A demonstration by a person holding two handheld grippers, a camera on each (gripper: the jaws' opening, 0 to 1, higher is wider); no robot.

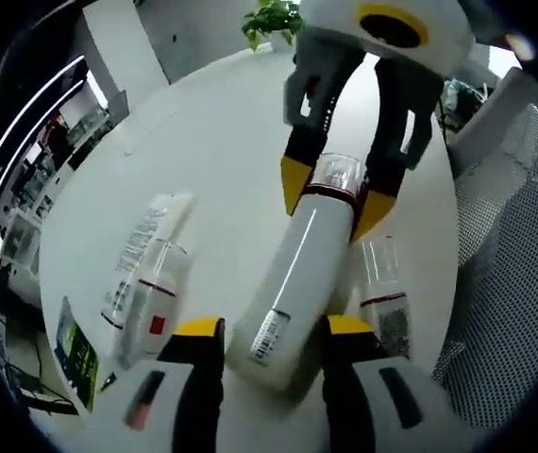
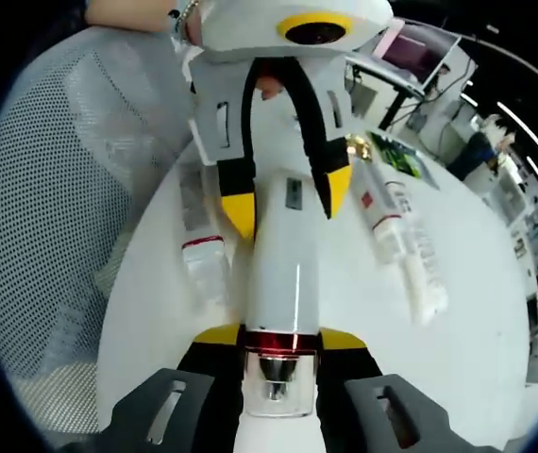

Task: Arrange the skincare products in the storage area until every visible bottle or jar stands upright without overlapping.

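A tall white bottle (image 1: 297,283) with a dark red band and a clear cap lies horizontal between the two hand-held grippers, above the round white counter (image 1: 222,132). In the left gripper view, the left hand-held gripper (image 1: 274,332) has its yellow-tipped jaws closed against the bottle's base end, one on each side near the barcode label. The right hand-held gripper (image 1: 335,193) comes in from the top of that view and clamps the bottle at its cap end, its yellow tips pressing the neck just at the red band.

The right gripper view shows the same hold from the other end: the right hand-held gripper (image 2: 274,338) grips the bottle (image 2: 283,283) at the band beside the clear cap, while the left hand-held gripper (image 2: 288,193) holds the far end.

A white tube (image 1: 142,250) and a smaller clear-capped bottle (image 1: 156,302) lie on their sides on the counter to one side of the held bottle, close together. Another small clear-capped bottle (image 1: 387,297) lies flat on the other side. A green-printed card (image 1: 75,354) sits near the counter's edge. A mesh chair back (image 1: 524,283) stands beside the counter, and a green plant (image 1: 271,21) is at the far side.
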